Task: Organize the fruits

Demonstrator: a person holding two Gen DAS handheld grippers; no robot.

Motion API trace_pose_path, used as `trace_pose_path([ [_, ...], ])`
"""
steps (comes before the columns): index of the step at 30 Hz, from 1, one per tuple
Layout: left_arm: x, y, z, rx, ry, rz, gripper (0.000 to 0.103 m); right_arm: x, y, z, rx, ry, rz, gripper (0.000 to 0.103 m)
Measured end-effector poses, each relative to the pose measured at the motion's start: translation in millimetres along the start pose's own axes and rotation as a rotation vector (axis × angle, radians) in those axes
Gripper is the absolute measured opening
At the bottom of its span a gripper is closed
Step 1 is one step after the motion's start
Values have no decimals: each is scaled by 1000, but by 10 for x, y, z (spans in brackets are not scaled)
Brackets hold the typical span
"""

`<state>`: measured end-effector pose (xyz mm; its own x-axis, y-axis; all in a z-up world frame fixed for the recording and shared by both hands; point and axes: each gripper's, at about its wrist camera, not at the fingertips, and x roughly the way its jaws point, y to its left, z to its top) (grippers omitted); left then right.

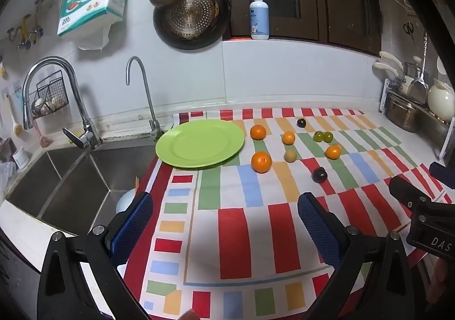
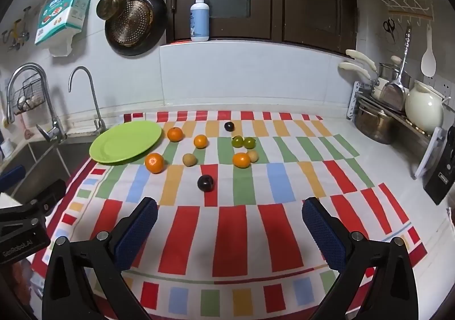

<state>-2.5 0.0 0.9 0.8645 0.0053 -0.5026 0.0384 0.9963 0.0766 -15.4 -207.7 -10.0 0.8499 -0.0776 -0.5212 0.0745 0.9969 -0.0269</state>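
An empty green plate (image 1: 200, 143) (image 2: 126, 141) lies on the striped cloth beside the sink. To its right lie several loose fruits: oranges (image 1: 261, 161) (image 2: 154, 162), a near dark plum (image 1: 319, 174) (image 2: 205, 183), a far dark plum (image 2: 229, 126), two green fruits (image 1: 323, 136) (image 2: 243, 142) and a tan kiwi (image 1: 290, 155) (image 2: 189, 159). My left gripper (image 1: 224, 209) is open and empty above the cloth's near part. My right gripper (image 2: 229, 212) is open and empty, just short of the near plum.
A steel sink (image 1: 71, 180) with two taps (image 1: 85, 126) lies left of the cloth. A pot and a white kettle (image 2: 423, 106) stand on a rack at the right. A soap bottle (image 2: 200, 17) stands on the window ledge. Pans hang on the wall.
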Motion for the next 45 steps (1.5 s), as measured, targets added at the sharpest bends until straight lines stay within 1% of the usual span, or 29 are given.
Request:
trace_pose_path([
  [1, -21, 2, -3, 1, -6, 2, 103, -5, -13, 2, -1, 0, -2, 103],
  [2, 19, -1, 12, -1, 35, -25, 103, -6, -26, 4, -1, 6, 0, 103],
  [5, 67, 76, -26, -5, 34, -32, 103, -18, -67, 10, 2, 0, 3, 103],
  [7, 69, 55, -37, -3, 30, -27, 103, -14, 30, -4, 1, 0, 4, 103],
  [11, 81, 42, -34, -8, 13, -16, 103, -44, 47, 27, -1, 2, 9, 103],
  [13, 18, -1, 0, -4, 8, -11, 103, -35, 50, 33, 1, 2, 15, 103],
  [17, 16, 0, 12, -4, 8, -19, 103, -33, 93, 43, 2, -2, 16, 103],
  [18, 10, -3, 13, -6, 6, -20, 103, -51, 15, 28, 7, -11, 26, 103],
  [30, -79, -2, 50, -10, -24, -16, 103, -86, 44, 50, 8, -21, 40, 103],
  [45, -117, -2, 65, -10, -30, -20, 103, -109, 36, 58, 7, -29, 49, 103],
])
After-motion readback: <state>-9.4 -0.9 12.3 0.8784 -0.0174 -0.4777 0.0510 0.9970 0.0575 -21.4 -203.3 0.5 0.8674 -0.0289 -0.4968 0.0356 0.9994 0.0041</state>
